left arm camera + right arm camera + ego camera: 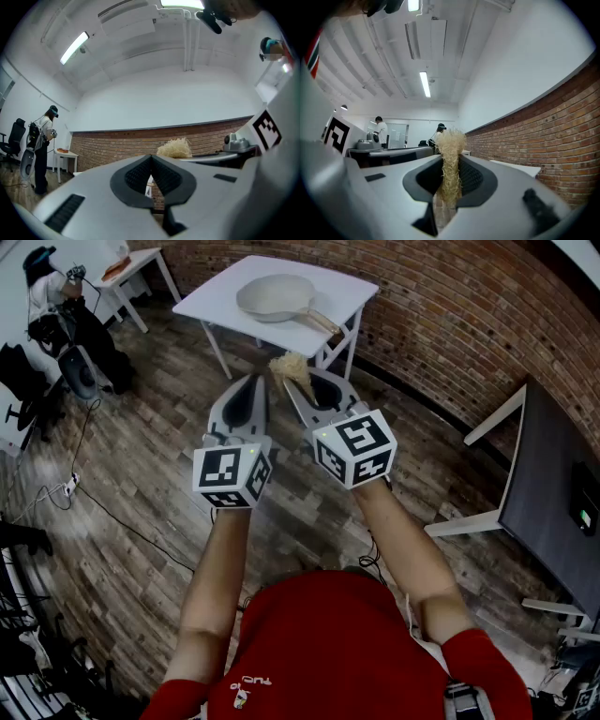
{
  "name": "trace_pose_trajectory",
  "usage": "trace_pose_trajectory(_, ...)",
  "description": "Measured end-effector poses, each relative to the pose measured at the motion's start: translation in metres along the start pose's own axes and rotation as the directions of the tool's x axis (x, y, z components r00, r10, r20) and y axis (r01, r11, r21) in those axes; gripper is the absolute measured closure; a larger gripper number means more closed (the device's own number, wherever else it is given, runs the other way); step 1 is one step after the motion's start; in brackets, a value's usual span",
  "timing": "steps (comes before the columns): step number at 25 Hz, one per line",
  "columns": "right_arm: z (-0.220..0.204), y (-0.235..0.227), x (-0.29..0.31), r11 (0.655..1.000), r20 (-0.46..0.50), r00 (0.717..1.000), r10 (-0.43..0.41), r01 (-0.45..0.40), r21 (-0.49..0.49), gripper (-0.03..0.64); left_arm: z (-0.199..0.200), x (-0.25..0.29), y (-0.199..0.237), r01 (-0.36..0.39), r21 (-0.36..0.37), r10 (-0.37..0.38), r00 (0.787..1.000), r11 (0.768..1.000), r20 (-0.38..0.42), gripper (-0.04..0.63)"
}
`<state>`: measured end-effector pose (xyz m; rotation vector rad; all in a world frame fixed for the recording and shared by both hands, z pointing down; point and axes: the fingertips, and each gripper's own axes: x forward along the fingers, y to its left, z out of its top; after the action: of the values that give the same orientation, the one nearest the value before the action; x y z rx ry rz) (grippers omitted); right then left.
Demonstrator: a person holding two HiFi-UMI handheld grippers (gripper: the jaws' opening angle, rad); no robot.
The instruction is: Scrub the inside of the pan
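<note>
A pale grey pan point(277, 295) with a wooden handle lies on a white table point(225, 306) by the brick wall, well ahead of both grippers. My right gripper point(298, 376) is shut on a straw-coloured fibre scrubber point(290, 368) point(450, 164), whose tuft sticks out above the jaws. My left gripper point(253, 385) point(151, 176) is held beside it, jaws shut with nothing between them. The scrubber's tuft point(174, 149) also shows in the left gripper view. Both grippers are raised over the floor, short of the table.
A wood-plank floor point(150, 484) lies below. A dark-topped desk point(553, 493) with white legs stands at the right. Another person point(56, 306) stands at the far left near a second small white table point(131, 273). Cables point(84, 493) run across the floor at the left.
</note>
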<state>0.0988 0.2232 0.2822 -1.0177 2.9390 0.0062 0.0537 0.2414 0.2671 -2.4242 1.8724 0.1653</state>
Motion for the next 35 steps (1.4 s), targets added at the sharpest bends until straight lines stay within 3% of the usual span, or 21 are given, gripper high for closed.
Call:
trace_pose_trajectory(24,-0.009,0.004,0.021,1.000,-0.018,1.000,-0.002,0.002,0.028,0.531,-0.004,0.003,0.035,0.016,-0.028,-0.016,1.000,0.999,0.017,0.581)
trace_pose_trajectory(35,-0.015,0.012,0.047,0.999,-0.033,0.998,-0.053,0.053,0.009,0.531,-0.007,0.003,0.068,0.035,-0.035,-0.034,0.999,0.999,0.030,0.581)
